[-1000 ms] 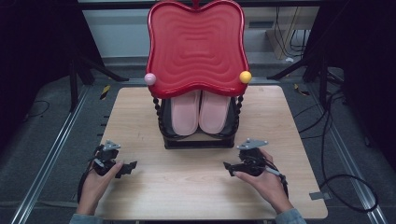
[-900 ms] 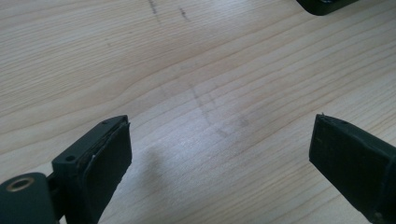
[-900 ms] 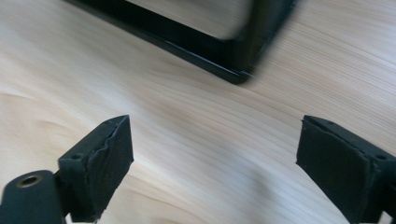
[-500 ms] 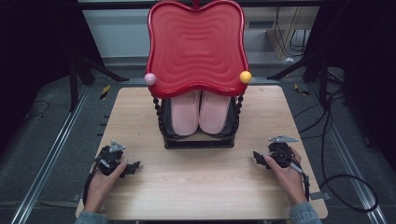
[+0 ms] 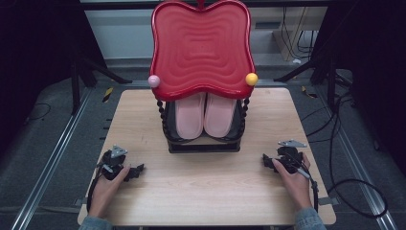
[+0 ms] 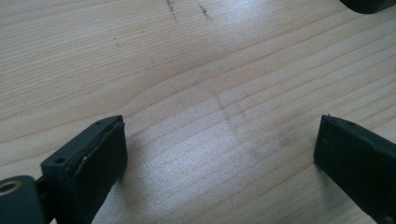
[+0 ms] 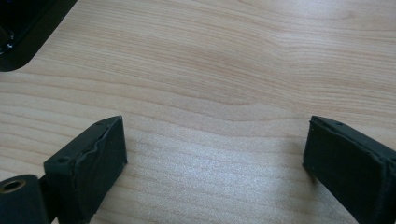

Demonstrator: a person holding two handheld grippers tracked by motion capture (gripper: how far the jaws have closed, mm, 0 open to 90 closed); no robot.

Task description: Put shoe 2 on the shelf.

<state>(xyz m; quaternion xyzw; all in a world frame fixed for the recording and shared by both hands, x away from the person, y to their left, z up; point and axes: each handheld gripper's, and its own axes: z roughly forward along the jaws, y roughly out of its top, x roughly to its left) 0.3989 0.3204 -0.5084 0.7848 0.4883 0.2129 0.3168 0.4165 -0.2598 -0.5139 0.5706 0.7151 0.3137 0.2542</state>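
A black rack (image 5: 203, 143) stands mid-table and holds a pair of pink slippers (image 5: 206, 115) under a big red wavy top (image 5: 201, 48), which has a pink ball (image 5: 153, 81) and a yellow ball (image 5: 251, 79) at its lower corners. My left gripper (image 5: 136, 170) rests low over the wood at the front left. It is open (image 6: 222, 126) with bare tabletop between its jaws. At the front right, my right gripper (image 5: 265, 160) points left toward the rack. Its jaws have just been opening and stand wide (image 7: 217, 123), with nothing between them.
The wooden table (image 5: 201, 191) has dark floor, metal rails and stand legs around it. Cables (image 5: 344, 182) trail off the right side. A corner of the rack's base (image 7: 23, 32) lies just beyond the right gripper's jaws.
My right hand has slid to the right along the table's front, away from the rack, and sunk a little. The left hand has barely shifted.
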